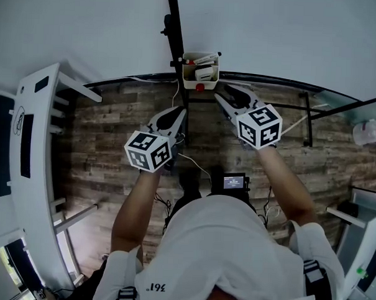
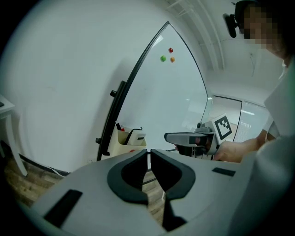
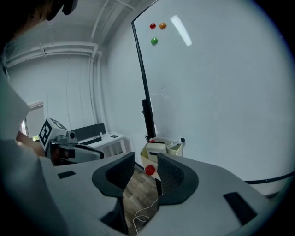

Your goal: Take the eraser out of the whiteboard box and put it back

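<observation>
Shows the eraser (image 1: 205,73) lodged in the whiteboard box (image 1: 190,82), far centre, hung beside the dark frame post (image 1: 176,34) of the whiteboard (image 1: 274,32). Places the right gripper (image 1: 225,94) just near of the box and slightly to its right, jaws half-wide and empty, apparently aimed so that the box sits framed in the gap, ready for a reach. Sets the left gripper (image 1: 179,113) nearer and to the left, jaws all but together on nothing, probably parked clear of that reach. Marks removal as not yet begun.
</observation>
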A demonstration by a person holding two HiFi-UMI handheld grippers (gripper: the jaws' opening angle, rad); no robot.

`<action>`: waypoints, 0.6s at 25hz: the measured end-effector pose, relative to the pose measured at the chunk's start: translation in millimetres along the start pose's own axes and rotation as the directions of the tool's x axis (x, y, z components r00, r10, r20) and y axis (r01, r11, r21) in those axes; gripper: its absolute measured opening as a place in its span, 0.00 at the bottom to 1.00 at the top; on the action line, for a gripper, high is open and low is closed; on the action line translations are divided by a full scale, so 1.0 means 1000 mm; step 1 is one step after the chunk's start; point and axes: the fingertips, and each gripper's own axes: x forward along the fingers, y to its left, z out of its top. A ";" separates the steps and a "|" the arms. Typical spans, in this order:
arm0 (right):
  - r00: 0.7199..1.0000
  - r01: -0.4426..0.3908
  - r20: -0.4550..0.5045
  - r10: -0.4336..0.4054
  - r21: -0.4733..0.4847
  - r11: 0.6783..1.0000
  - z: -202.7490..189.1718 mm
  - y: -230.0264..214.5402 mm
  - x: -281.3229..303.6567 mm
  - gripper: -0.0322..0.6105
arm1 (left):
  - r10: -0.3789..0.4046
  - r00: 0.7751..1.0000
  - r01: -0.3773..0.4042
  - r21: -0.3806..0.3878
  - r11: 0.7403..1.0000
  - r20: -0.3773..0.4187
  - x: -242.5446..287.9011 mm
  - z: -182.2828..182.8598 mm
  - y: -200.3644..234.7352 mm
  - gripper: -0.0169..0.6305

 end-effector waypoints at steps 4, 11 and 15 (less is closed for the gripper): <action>1.000 0.006 -0.012 -0.007 -0.021 1.000 0.003 -0.008 0.016 0.32 | 0.015 1.000 -0.014 0.018 1.000 -0.010 0.013 0.001 0.008 0.04; 0.999 0.011 -0.048 -0.012 -0.026 1.000 -0.004 -0.017 0.037 0.32 | 0.058 0.998 -0.057 0.026 0.998 -0.011 0.028 0.000 0.024 0.04; 0.998 0.018 -0.065 -0.019 -0.024 1.000 -0.007 -0.019 0.049 0.32 | 0.076 0.997 -0.075 0.020 0.997 -0.014 0.036 -0.001 0.034 0.04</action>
